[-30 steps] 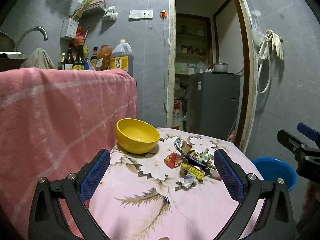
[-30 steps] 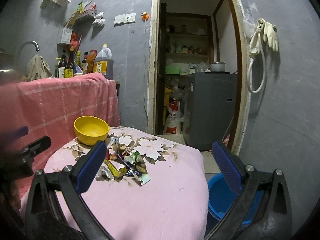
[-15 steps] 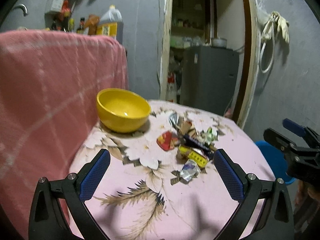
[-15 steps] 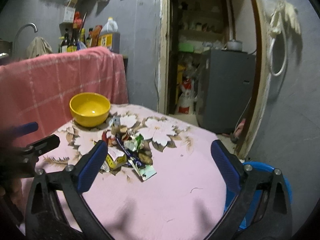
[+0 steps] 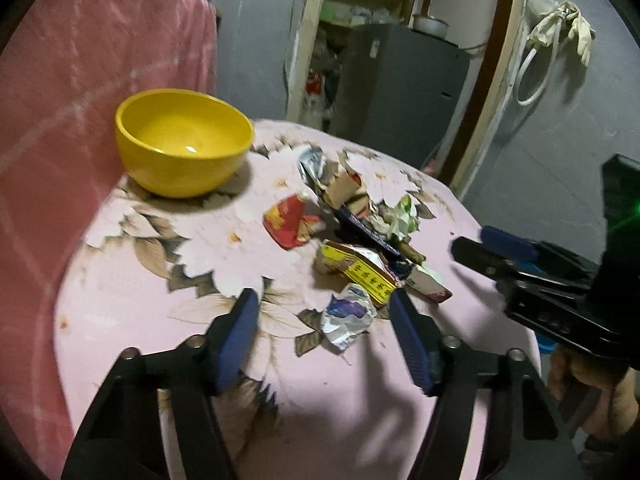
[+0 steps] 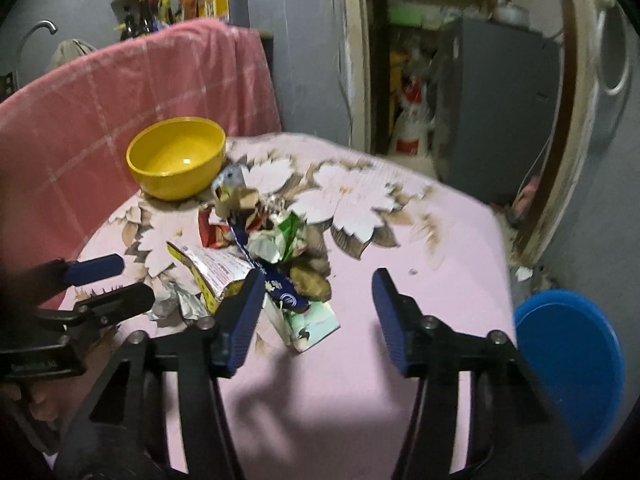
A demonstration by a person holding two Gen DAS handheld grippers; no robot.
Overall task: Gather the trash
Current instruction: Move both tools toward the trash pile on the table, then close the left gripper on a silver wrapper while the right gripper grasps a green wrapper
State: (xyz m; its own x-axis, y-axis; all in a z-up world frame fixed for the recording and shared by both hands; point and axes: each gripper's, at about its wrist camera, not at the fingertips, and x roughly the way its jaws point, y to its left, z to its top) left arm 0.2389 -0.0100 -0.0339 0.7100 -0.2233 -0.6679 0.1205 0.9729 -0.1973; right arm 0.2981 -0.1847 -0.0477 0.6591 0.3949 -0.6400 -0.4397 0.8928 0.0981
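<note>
A heap of crumpled wrappers (image 5: 360,232) lies mid-table on the pink floral cloth (image 5: 160,304); it also shows in the right wrist view (image 6: 264,252). A silver-blue crumpled wrapper (image 5: 346,316) lies nearest, just ahead of my open, empty left gripper (image 5: 324,320). My right gripper (image 6: 316,300) is open and empty, its left finger beside a pale green packet (image 6: 312,324). Each gripper shows in the other's view: the right one (image 5: 492,248), the left one (image 6: 104,284).
A yellow bowl (image 5: 184,140) stands at the table's far left, also in the right wrist view (image 6: 176,156). A pink cloth-covered counter (image 5: 80,80) rises on the left. A blue basin (image 6: 568,364) sits on the floor to the right. A doorway (image 6: 460,80) lies behind.
Both grippers have moved forward and down toward the trash heap, and their jaws have narrowed while staying open. The trash has not moved.
</note>
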